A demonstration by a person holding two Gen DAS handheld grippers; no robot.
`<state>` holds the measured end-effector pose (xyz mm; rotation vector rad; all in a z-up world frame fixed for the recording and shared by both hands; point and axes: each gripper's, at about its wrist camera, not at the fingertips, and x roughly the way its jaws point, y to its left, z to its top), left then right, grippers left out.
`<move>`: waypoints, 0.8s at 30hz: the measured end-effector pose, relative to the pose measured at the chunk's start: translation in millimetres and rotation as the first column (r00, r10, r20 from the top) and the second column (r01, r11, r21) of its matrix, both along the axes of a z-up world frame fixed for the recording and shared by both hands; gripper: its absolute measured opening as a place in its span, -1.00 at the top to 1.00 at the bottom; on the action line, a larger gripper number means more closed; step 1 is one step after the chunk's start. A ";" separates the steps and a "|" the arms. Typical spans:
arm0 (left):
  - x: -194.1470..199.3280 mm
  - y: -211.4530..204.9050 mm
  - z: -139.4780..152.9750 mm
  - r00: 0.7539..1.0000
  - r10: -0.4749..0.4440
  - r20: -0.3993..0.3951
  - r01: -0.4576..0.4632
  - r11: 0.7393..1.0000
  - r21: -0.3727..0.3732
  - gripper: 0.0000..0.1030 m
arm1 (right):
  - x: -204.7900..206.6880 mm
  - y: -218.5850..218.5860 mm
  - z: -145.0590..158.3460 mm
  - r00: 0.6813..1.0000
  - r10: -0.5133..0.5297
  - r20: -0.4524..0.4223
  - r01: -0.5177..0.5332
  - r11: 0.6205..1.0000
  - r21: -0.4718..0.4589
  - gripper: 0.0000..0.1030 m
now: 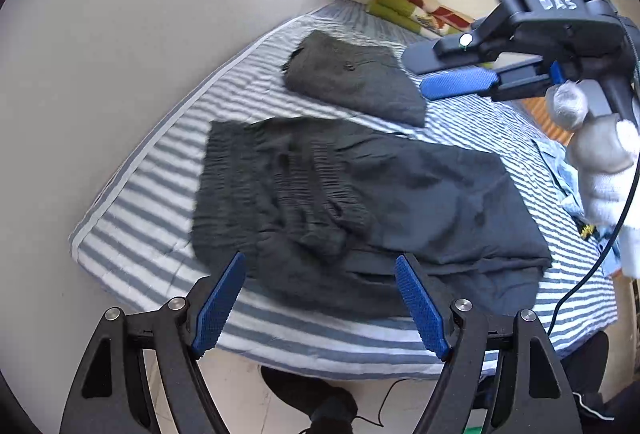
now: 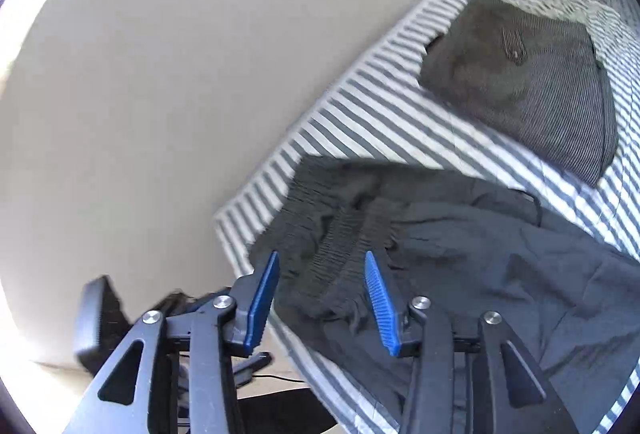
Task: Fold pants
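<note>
Dark pants [image 1: 400,202] lie folded on a striped mattress [image 1: 160,170], with the ruched elastic waistband [image 1: 288,174] bunched toward the left. My left gripper [image 1: 320,262] is open over the near edge of the pants, with nothing between its blue pads. My right gripper [image 1: 414,72] hangs above the far right of the bed, held by a gloved hand [image 1: 600,154]. In the right wrist view, the right gripper [image 2: 321,256] is open above the waistband [image 2: 344,234] of the pants [image 2: 480,274] and holds nothing.
A second grey garment [image 1: 352,82] lies folded farther back on the mattress, also seen as the grey garment [image 2: 528,82]. A green and red blanket [image 1: 416,10] is at the head end. Light blue clothes [image 1: 560,170] lie at the right. A plain wall runs along the left side.
</note>
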<state>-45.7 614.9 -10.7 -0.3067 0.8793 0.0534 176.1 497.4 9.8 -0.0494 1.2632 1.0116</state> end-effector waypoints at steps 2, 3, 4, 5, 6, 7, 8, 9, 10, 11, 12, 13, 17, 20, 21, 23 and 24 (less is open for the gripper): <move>7.3 -9.9 5.1 1.000 -0.020 0.004 0.020 1.000 0.009 -0.55 | 1.0 -27.3 10.4 1.000 -0.018 0.004 0.018 1.000 0.024 0.18; 12.0 -13.3 7.2 1.000 -0.029 0.004 0.028 1.000 0.010 -0.55 | 1.9 -43.1 13.7 1.000 -0.027 0.010 0.027 0.999 0.033 0.18; 17.9 -17.2 9.5 0.999 -0.035 0.005 0.035 0.999 0.008 -0.55 | 3.2 -62.9 14.6 0.999 -0.044 0.021 0.044 0.998 0.042 0.18; 25.1 -21.2 10.8 0.999 -0.044 0.005 0.044 0.999 0.007 -0.55 | 4.8 -84.9 12.9 0.997 -0.065 0.030 0.064 0.997 0.040 0.18; 35.8 -25.9 11.2 0.999 -0.055 0.000 0.055 0.998 0.020 -0.55 | 6.4 -105.6 8.5 0.995 -0.092 0.044 0.091 0.996 0.025 0.18; 46.4 -31.5 9.6 0.998 -0.063 -0.010 0.063 0.997 0.044 -0.55 | 7.2 -133.1 3.5 0.989 -0.134 0.064 0.133 0.991 0.009 0.18; 55.3 -35.7 7.4 0.997 -0.071 -0.021 0.072 0.996 0.059 -0.55 | 7.2 -162.7 -3.2 0.981 -0.178 0.083 0.179 0.984 -0.011 0.18; 66.0 -39.6 2.8 0.996 -0.079 -0.037 0.081 0.994 0.067 -0.55 | 6.3 -191.3 -11.4 0.971 -0.220 0.095 0.223 0.974 -0.032 0.18; 75.1 -42.1 -2.6 0.995 -0.081 -0.054 0.085 0.994 0.071 -0.54 | 5.3 -213.6 -19.7 0.963 -0.254 0.095 0.259 0.965 -0.047 0.18; 84.2 -43.7 -9.4 0.994 -0.075 -0.078 0.082 0.993 0.082 -0.47 | 2.9 -240.7 -32.5 0.953 -0.293 0.076 0.298 0.952 -0.064 0.18; 92.2 -44.6 -15.5 0.993 -0.062 -0.105 0.072 0.993 0.096 -0.41 | 1.0 -261.2 -43.0 0.945 -0.322 0.049 0.325 0.943 -0.072 0.18; 100.3 -44.7 -24.1 0.989 -0.050 -0.141 0.065 0.992 0.103 -0.27 | -1.9 -285.6 -56.9 0.934 -0.357 0.011 0.357 0.930 -0.084 0.18; 112.0 -44.6 -46.3 0.976 -0.030 -0.216 0.056 0.992 0.116 0.04 | -11.9 -343.7 -96.2 0.891 -0.451 -0.058 0.440 0.887 -0.137 0.18; 116.3 -46.0 -59.1 0.964 -0.011 -0.266 0.054 0.986 0.155 0.07 | -16.1 -362.4 -105.2 0.881 -0.471 -0.052 0.461 0.877 -0.135 0.18; 117.2 -44.3 -62.2 0.961 0.006 -0.276 0.038 0.987 0.155 0.07 | -17.9 -364.3 -104.9 0.882 -0.469 -0.048 0.460 0.879 -0.127 0.18; 116.2 -40.2 -63.4 0.963 0.029 -0.267 0.004 0.993 0.120 0.07 | -22.8 -363.7 -100.7 0.896 -0.444 -0.029 0.438 0.892 -0.109 0.18; 117.3 -39.8 -63.3 0.964 0.029 -0.264 -0.001 0.994 0.107 0.07 | -26.2 -363.1 -98.3 0.903 -0.429 -0.009 0.426 0.899 -0.103 0.18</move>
